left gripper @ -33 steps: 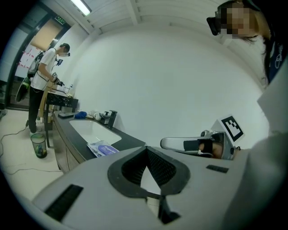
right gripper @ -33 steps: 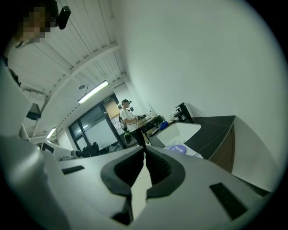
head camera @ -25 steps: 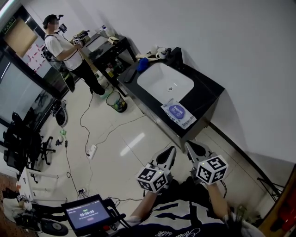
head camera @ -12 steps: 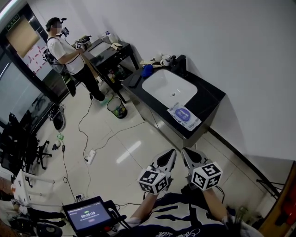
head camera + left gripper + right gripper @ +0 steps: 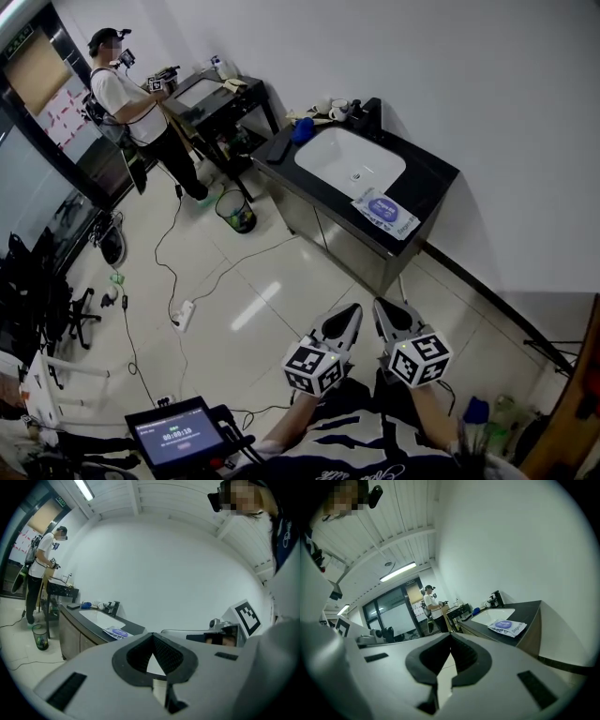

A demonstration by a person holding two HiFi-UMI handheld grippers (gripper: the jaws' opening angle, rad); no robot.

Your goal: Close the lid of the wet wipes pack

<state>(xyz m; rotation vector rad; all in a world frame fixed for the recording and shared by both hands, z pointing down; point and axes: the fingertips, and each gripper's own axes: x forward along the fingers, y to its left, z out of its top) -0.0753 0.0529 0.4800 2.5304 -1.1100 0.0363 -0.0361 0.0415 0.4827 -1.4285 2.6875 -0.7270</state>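
The wet wipes pack (image 5: 386, 212) is white with a purple oval lid and lies flat on the black counter (image 5: 427, 178), right of the sink. It is also seen in the left gripper view (image 5: 116, 632) and the right gripper view (image 5: 506, 626). The pack is too small to tell whether the lid is raised. My left gripper (image 5: 350, 311) and right gripper (image 5: 383, 307) hang side by side over the floor, well short of the counter. Both have their jaws together and hold nothing (image 5: 153, 637) (image 5: 451, 637).
A white sink basin (image 5: 349, 161) is set in the counter, with a blue object (image 5: 302, 129) and cups at its far end. A bin (image 5: 236, 208), cables and a power strip (image 5: 183, 310) lie on the tiled floor. Another person (image 5: 127, 98) stands at a dark table.
The counter and pack have shifted up and right in the head view. Both grippers stay low, close together and shut.
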